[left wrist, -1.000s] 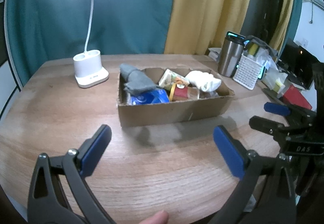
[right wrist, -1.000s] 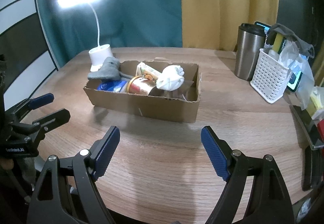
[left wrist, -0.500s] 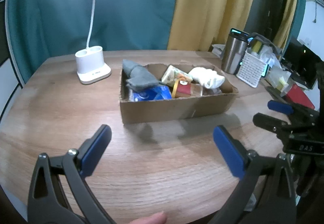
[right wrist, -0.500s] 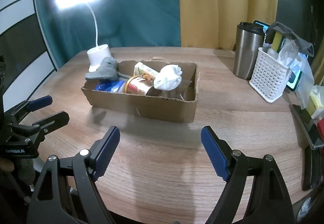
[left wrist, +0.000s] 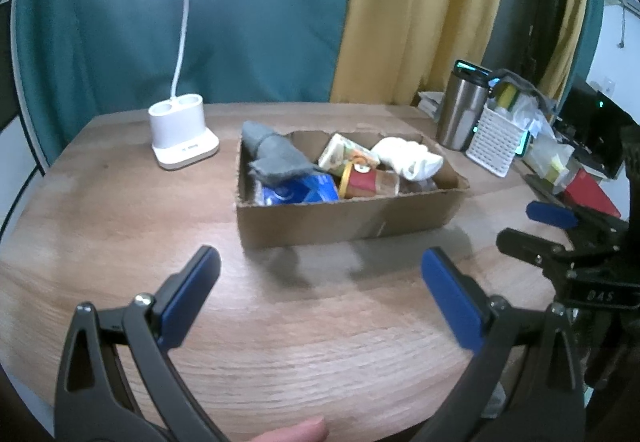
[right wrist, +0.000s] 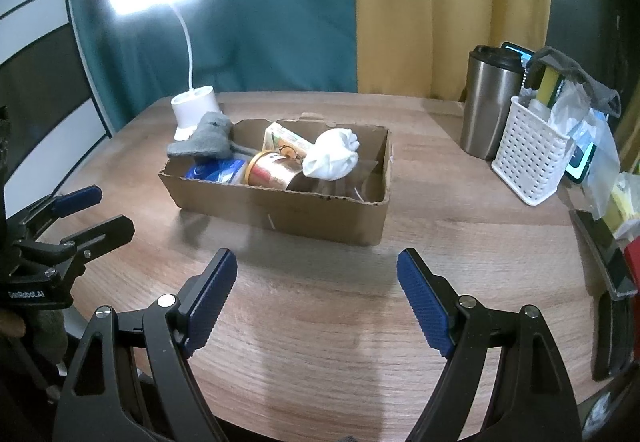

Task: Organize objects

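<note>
A round wooden table (left wrist: 120,242) fills both views, backed by teal and yellow curtains (right wrist: 440,2). Near its middle sits an open cardboard box (left wrist: 344,218), its long side facing the left wrist camera and turned at an angle to the right one.

The left gripper (left wrist: 320,294) hovers low over the table, short of the box's near wall, pointing straight at it; its blue-padded jaws are spread wide with nothing between them. A fingertip (left wrist: 296,432) shows at the bottom edge of that view. The right gripper (right wrist: 316,302) is held in much the same pose on the other side, level, aimed at the box's near corner, jaws equally wide apart and empty. Each gripper shows at the edge of the other's view, well apart from the box.

Behind the box stands a white desk lamp (left wrist: 182,138), lit. To the right are a steel tumbler (right wrist: 490,102) and, just beside it, a white perforated basket (right wrist: 528,158) stuffed with bags and odds and ends.

Inside the box, a grey sock (left wrist: 276,158) drapes over the left end, above a blue packet (left wrist: 304,192). A bundled white sock (right wrist: 332,158) lies toward the middle, resting against a paper cup (right wrist: 268,174) on its side. A small carton (left wrist: 340,154) leans at the back; its print is too blurred to read.
</note>
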Motion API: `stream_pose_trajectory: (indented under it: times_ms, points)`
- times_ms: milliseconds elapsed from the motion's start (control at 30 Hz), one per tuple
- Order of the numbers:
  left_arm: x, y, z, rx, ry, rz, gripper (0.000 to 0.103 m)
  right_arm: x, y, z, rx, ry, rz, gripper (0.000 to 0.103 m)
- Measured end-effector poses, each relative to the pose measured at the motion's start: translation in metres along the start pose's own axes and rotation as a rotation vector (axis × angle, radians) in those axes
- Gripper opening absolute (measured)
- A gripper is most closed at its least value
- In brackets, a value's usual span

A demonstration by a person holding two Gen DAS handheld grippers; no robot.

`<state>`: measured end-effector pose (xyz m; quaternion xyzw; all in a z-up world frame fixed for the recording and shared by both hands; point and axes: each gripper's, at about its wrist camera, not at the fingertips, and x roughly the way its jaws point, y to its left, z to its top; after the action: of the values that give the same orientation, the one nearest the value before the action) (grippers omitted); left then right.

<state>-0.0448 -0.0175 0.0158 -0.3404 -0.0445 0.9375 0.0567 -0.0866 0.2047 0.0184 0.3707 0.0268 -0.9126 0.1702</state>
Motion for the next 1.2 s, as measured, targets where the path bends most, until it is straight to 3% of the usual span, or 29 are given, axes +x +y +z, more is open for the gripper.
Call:
stream_pose_trajectory:
  times_ms: [1200]
  points:
    - [0.0004, -0.0075, 0.0045, 0.019, 0.002, -0.001, 0.102, 0.0023, -0.0012, -0.0013, 0.008, 0.001, 0.01, 0.085]
